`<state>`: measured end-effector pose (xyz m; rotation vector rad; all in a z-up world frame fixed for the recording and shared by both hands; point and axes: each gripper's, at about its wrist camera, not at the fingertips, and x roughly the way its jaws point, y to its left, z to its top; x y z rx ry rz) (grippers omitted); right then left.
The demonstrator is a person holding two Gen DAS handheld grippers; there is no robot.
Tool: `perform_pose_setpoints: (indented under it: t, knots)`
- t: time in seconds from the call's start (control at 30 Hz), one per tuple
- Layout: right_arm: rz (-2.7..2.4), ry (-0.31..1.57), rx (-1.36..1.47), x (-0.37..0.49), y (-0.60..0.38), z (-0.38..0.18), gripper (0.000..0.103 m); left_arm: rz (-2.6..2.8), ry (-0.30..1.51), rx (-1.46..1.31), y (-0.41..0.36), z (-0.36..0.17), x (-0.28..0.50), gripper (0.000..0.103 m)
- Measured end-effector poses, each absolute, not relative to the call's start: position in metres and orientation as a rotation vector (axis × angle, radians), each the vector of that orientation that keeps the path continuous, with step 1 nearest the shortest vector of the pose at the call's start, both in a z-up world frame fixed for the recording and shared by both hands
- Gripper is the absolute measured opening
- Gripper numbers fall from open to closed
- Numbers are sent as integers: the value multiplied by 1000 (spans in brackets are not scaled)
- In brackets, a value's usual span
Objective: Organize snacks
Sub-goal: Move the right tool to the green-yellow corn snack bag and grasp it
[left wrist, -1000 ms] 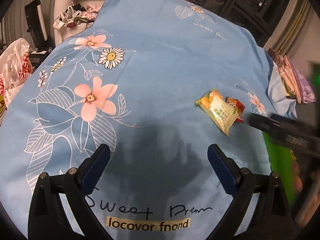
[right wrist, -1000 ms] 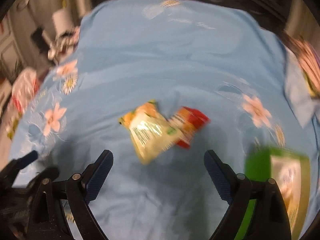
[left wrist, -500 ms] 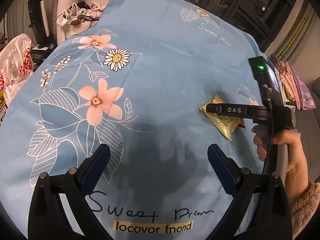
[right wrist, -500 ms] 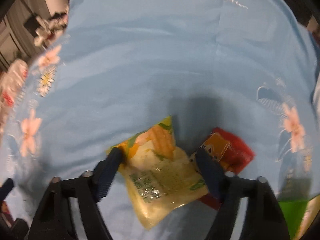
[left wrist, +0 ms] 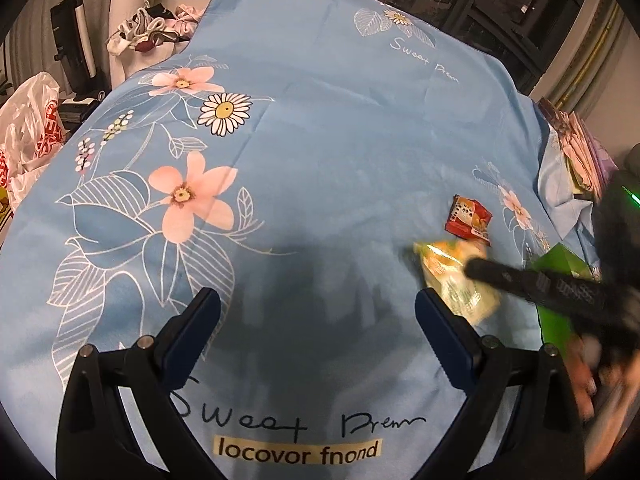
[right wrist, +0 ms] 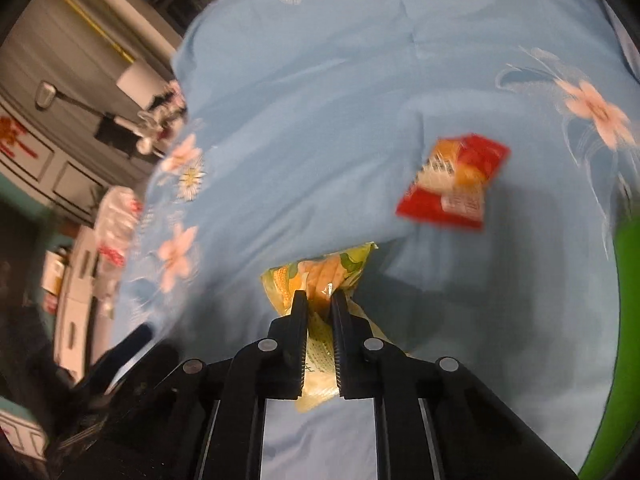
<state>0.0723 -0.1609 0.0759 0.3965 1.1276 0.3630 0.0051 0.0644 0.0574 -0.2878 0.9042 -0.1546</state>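
Observation:
A yellow-green snack packet (right wrist: 320,280) is pinched between the pads of my right gripper (right wrist: 320,300), which is shut on it just above the blue flowered cloth (right wrist: 320,120). The left wrist view shows the same packet (left wrist: 452,276), blurred, with the right gripper (left wrist: 476,268) across it from the right. A red snack packet lies flat on the cloth beyond it (right wrist: 456,184), (left wrist: 468,216). My left gripper (left wrist: 316,316) hangs open over bare cloth at the near middle, holding nothing.
A green box (left wrist: 560,292) sits at the cloth's right side, also visible as a green edge (right wrist: 628,340). Folded patterned fabric (left wrist: 576,152) lies at the far right. Off the left edge are a white plastic bag (left wrist: 28,136) and piled clothes (left wrist: 148,32).
My right gripper came down over the yellow-green packet, closed on it and drew it toward the near right, off the red packet. The left gripper stayed still.

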Motion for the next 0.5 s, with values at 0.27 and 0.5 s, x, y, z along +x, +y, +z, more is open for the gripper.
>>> perform_pose_setpoints:
  t: [0.27, 0.5]
  knots:
    - [337, 1180, 461, 11, -159, 68, 12, -226, 933, -279, 46, 55, -2, 97]
    - [338, 1142, 486, 10, -177, 79, 40, -360, 997, -282, 19, 50, -12, 86]
